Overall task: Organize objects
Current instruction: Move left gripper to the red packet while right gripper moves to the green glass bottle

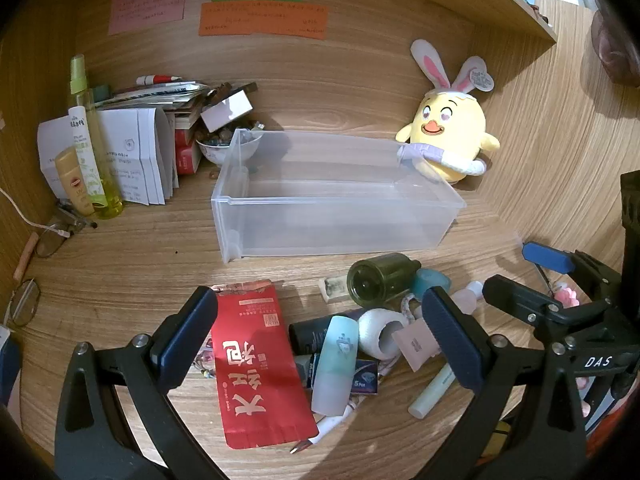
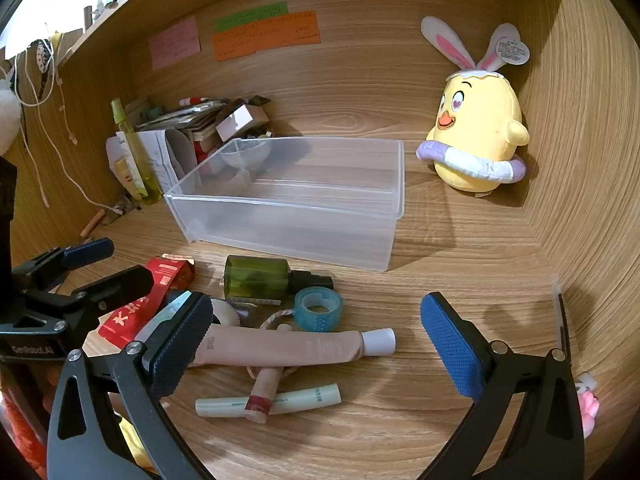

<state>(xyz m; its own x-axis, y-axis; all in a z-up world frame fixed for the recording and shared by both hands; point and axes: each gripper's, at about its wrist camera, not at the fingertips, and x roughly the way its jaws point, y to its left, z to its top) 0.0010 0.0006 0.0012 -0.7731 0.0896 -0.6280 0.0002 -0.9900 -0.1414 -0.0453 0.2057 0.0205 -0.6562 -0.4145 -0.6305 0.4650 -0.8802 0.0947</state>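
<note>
I hold both tools over the desk, jaws spread wide, nothing in either. Between my left gripper fingers lie a red packet and a teal bottle. Between my right gripper fingers lies a pink tube, with a green bottle and tape roll just beyond. The clear bin sits further ahead, a plush chick to its right.

A wooden desk carries everything. A clear bin sits mid-desk, a plush chick far right. Small clutter lies near, including a green bottle.
</note>
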